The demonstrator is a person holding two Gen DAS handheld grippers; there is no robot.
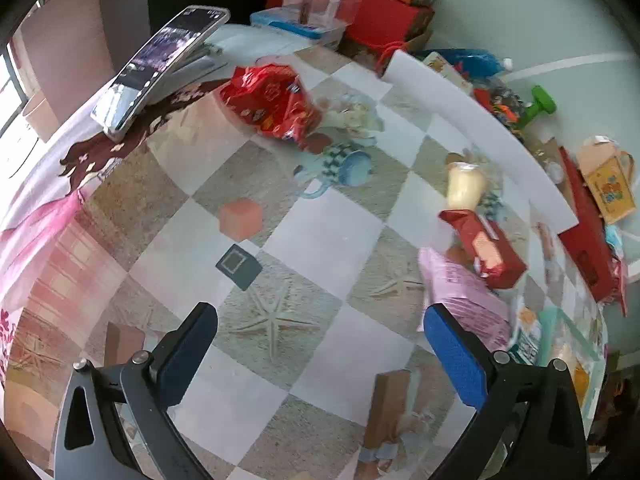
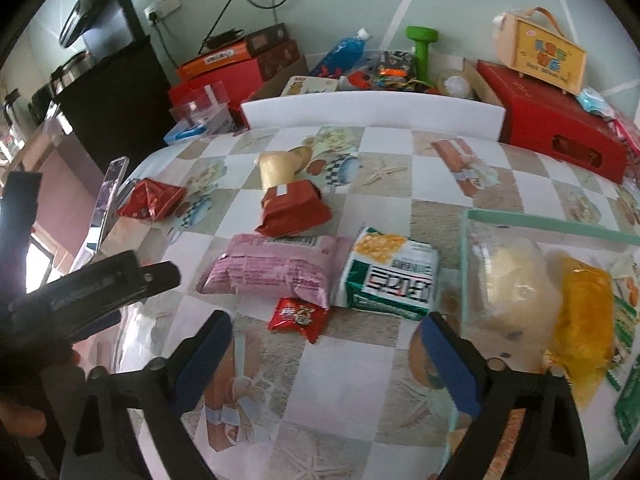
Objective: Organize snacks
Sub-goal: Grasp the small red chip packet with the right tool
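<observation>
Left gripper, right gripper: jaws open, empty (small red packet at twelve o'clock of right).

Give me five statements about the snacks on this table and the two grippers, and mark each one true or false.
1. The pink packet lies beside the green-and-white packet. True.
2. The right gripper is clamped on the small red packet. False: its jaws stand open, and the packet lies on the table beyond them.
3. The clear container already holds snacks. True: a pale bag and a yellow one are inside.
4. The left gripper carries a snack. False: its jaws are open over bare tablecloth.
5. The phone lies flat on the table. False: it leans tilted on a stand.
</observation>
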